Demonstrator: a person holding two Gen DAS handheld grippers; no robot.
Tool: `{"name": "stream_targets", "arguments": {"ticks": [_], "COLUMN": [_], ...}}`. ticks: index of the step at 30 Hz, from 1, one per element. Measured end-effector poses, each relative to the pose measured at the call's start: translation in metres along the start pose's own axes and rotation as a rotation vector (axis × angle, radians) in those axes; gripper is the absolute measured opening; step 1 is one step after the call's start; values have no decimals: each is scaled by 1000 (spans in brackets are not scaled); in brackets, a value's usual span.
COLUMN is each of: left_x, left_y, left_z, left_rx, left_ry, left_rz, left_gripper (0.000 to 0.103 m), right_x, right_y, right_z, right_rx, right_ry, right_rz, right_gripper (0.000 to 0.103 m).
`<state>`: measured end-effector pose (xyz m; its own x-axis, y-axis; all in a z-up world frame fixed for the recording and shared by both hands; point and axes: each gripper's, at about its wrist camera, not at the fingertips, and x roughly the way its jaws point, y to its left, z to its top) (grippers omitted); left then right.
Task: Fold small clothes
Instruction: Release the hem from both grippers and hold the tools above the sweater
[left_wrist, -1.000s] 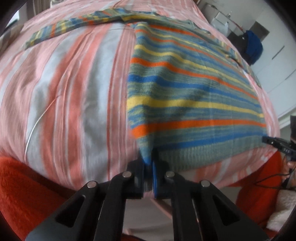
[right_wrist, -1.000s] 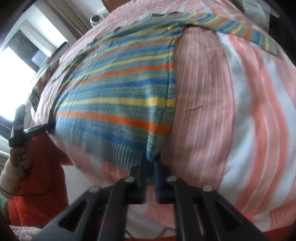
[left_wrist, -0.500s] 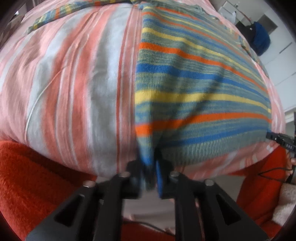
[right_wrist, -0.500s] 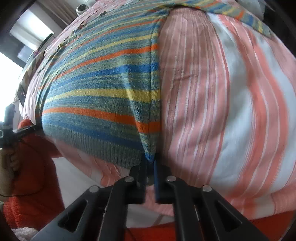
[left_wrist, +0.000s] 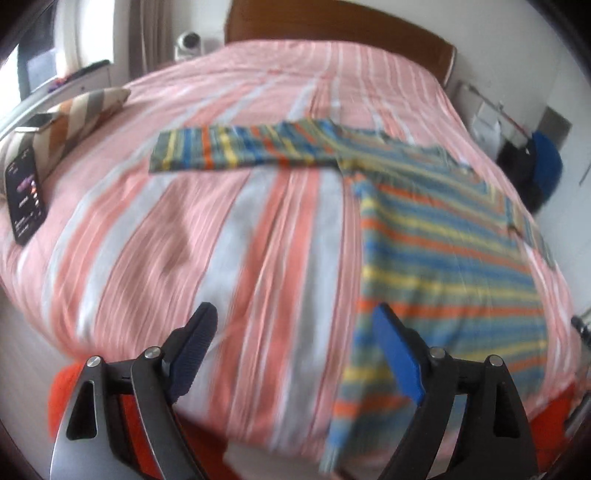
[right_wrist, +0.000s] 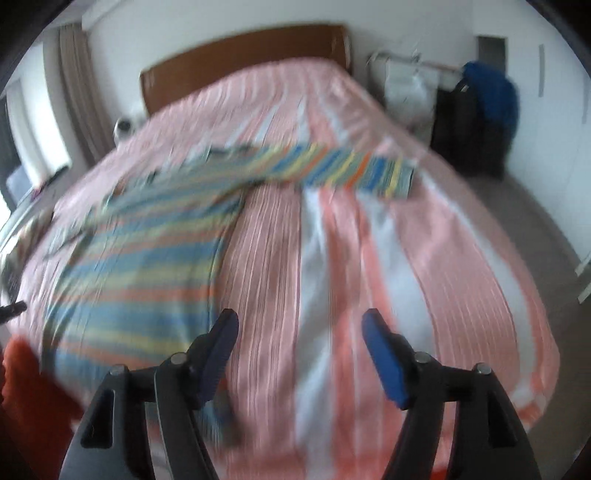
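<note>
A knitted sweater (left_wrist: 443, 258) striped in blue, yellow, orange and grey-green lies flat on the bed, sleeves spread sideways. In the left wrist view its body fills the right side and one sleeve (left_wrist: 236, 153) runs left. My left gripper (left_wrist: 295, 332) hovers above the bed's near edge, jaws opening, nothing between them; the hem corner lies just under the right pad. In the blurred right wrist view the sweater (right_wrist: 140, 266) lies at left, the other sleeve (right_wrist: 354, 171) stretching right. My right gripper (right_wrist: 301, 334) also hangs with jaws opening and empty, beside the sweater's edge.
The bed carries a pink and white striped cover (left_wrist: 229, 240). A phone (left_wrist: 24, 192) and a chevron cushion (left_wrist: 70, 118) rest at its left edge. A wooden headboard (right_wrist: 236, 59) stands at the far end. Orange fabric (left_wrist: 122, 413) lies below the near edge. Dark bags (right_wrist: 476, 122) stand by the wall.
Both grippers let go of the sweater's hem corners and opened wide. They rose and tipped up, so the whole bed and headboard now show.
</note>
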<state>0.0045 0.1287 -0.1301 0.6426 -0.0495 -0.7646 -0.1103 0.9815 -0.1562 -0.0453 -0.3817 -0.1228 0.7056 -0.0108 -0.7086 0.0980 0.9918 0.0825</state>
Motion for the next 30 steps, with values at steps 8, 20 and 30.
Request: {"name": "stream_targets", "arguments": {"ticks": [8,20,30], "left_x": [29,25,27], "left_y": [25,29,27], "left_z": [-22,-26,-26], "left_rx": [-51,-83,-73], "left_ry": [15,0,-1], "left_rz": [81,107,119], "left_gripper": [87,88,88], "right_x": [28,27,25], "right_y": [17,-4,-2], "right_z": [-27,-28,-29], "right_rx": [15,79,77], "right_ry": [-24,-46,-59], "right_rz": [-38,-78,-80], "right_gripper": [69,69,69]}}
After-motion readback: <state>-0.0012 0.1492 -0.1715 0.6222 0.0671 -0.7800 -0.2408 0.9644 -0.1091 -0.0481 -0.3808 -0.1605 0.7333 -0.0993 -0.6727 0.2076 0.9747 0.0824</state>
